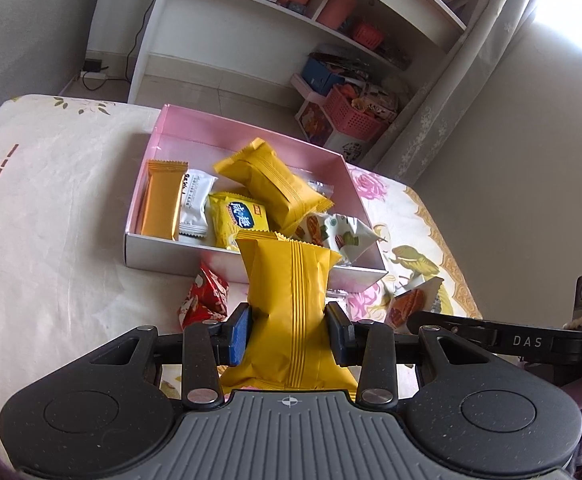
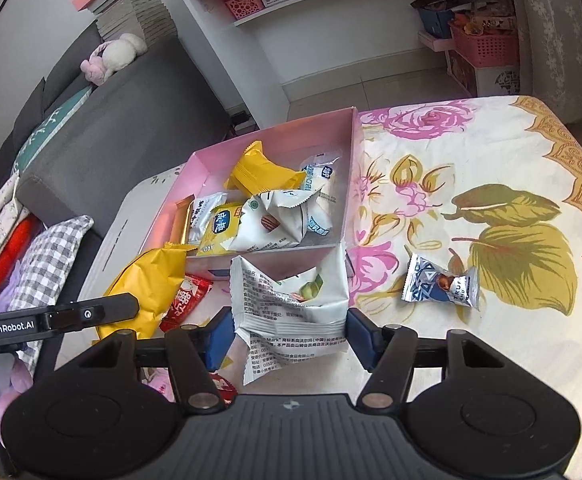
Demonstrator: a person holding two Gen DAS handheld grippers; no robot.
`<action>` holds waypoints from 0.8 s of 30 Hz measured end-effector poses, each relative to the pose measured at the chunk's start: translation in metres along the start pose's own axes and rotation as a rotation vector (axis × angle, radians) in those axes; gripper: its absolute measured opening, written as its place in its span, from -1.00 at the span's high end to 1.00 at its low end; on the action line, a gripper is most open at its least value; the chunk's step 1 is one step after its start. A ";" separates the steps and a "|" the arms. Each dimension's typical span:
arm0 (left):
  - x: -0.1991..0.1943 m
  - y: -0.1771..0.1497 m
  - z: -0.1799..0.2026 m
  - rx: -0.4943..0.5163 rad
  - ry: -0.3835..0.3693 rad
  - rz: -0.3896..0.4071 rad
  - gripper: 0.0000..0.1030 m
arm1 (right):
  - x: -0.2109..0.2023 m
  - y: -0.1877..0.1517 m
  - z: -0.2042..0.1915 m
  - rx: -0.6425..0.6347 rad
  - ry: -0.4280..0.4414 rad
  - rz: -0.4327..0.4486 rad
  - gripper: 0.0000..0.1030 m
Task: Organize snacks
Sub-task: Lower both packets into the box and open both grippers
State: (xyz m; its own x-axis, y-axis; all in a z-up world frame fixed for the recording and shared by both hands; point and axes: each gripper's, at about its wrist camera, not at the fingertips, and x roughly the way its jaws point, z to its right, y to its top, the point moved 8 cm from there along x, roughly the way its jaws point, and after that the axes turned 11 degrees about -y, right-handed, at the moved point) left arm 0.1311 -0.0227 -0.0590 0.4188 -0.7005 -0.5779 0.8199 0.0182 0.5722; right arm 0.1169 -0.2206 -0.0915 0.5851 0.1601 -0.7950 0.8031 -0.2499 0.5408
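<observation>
Left wrist view shows the left gripper (image 1: 289, 330) pinched narrowly on a yellow packet (image 1: 289, 300), held just in front of the pink box (image 1: 251, 136), which sits on the flowered cloth (image 1: 51, 200) with other snacks inside. Right wrist view shows the right gripper (image 2: 287, 338) about half open, clasping a crumpled white packet (image 2: 291, 304) before the box's near wall, a silver candy (image 2: 441, 282) lying apart on the cloth.

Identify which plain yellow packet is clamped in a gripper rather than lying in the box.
The yellow packet between the left gripper fingers; its twin lies in the pink box.
</observation>
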 end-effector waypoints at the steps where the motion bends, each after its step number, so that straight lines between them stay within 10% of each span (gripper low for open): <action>1: -0.001 0.001 -0.001 -0.003 0.002 0.006 0.29 | -0.001 0.001 0.000 0.013 0.009 -0.003 -0.04; 24: 0.020 0.073 -0.031 -0.044 0.128 0.175 0.29 | 0.008 0.086 -0.008 0.229 0.077 0.131 -0.04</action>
State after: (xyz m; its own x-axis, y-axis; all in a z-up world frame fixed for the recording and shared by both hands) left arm 0.2116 -0.0133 -0.0465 0.6000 -0.5878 -0.5426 0.7453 0.1643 0.6462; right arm 0.1913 -0.2330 -0.0493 0.6961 0.1823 -0.6944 0.6790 -0.4811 0.5544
